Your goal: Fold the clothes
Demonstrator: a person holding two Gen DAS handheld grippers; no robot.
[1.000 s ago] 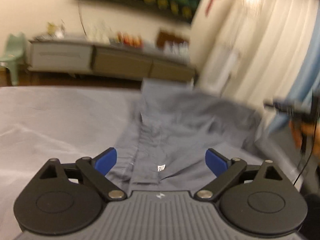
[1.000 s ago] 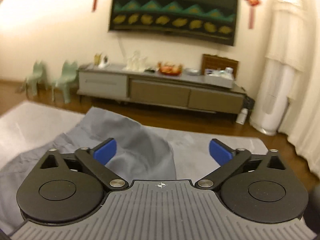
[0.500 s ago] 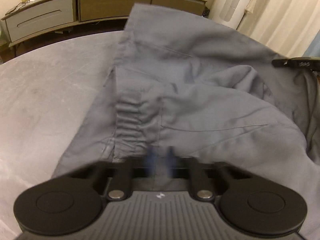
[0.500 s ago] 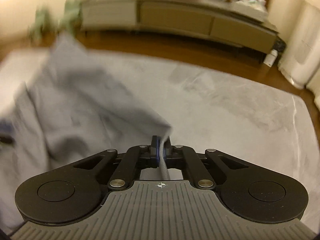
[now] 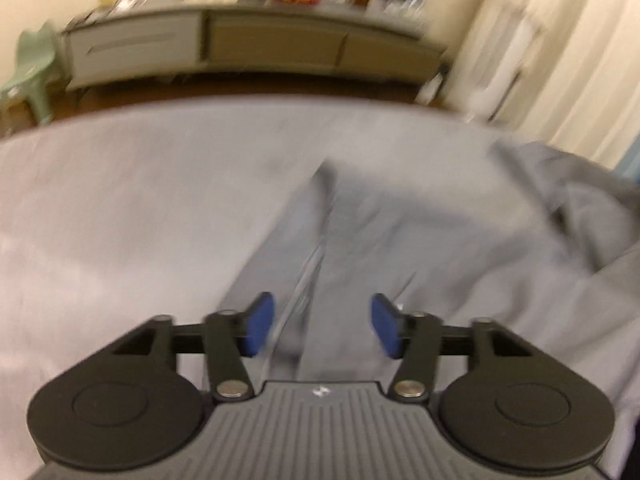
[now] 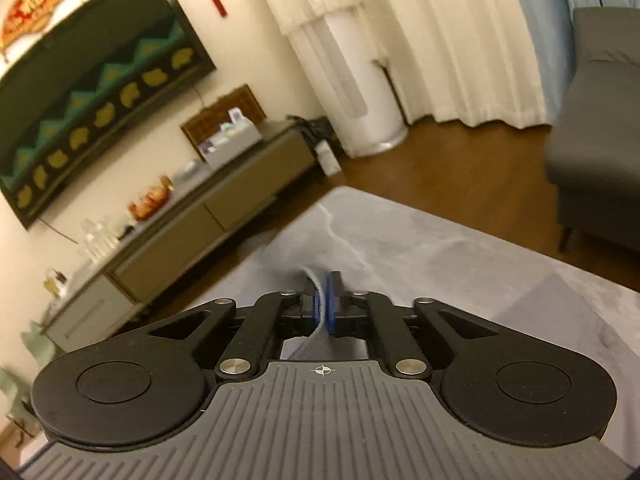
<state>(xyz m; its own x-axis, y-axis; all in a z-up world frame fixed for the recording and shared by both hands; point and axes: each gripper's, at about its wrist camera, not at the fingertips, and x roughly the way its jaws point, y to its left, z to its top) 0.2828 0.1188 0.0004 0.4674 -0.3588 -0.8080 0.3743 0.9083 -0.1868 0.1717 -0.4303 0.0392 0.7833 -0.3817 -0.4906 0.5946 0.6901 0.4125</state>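
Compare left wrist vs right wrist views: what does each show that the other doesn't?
Left wrist only: the grey garment spread over the surface, with the left gripper opening just above it, nothing pinched between the blue pads. A green chair sits at the far left.

Right wrist only: the right gripper starting to open, a thin fabric edge still between its pads; also the wall hanging, a white tower appliance and a dark sofa.

Both: the grey work surface, the low sideboard and pale curtains.
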